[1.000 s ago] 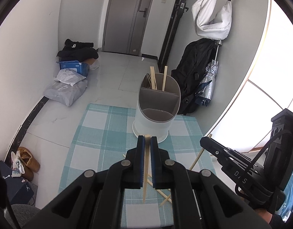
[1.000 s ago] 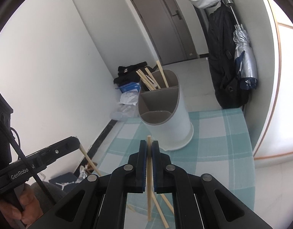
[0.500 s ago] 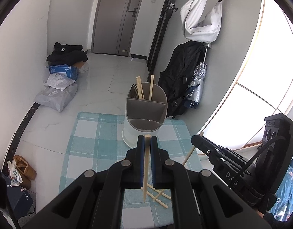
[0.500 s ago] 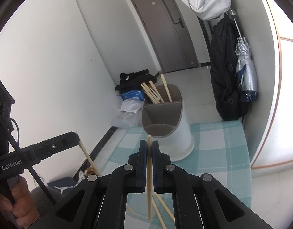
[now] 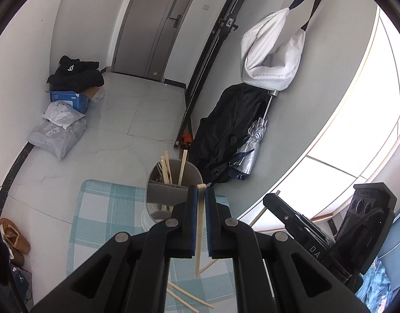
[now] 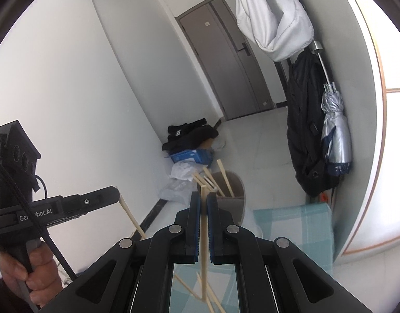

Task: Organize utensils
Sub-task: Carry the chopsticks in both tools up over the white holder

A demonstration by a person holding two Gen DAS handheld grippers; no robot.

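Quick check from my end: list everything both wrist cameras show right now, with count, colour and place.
Utensil holder: one, grey and white, on the tablecloth.
Chopsticks in holder: several, pale wood, rear compartment.
Loose chopsticks: a few, pale wood, on the tablecloth.
Tablecloth: one, teal check.
Backpack: one, black, against the wall.
Umbrella: one, silver, beside the backpack.
White bag: one, hanging above.
Parcels and blue box: floor, by the wall.
Shoes: brown, on the floor.
Door: grey, far end.
Left gripper: shut on one chopstick.
Right gripper: shut on another chopstick.
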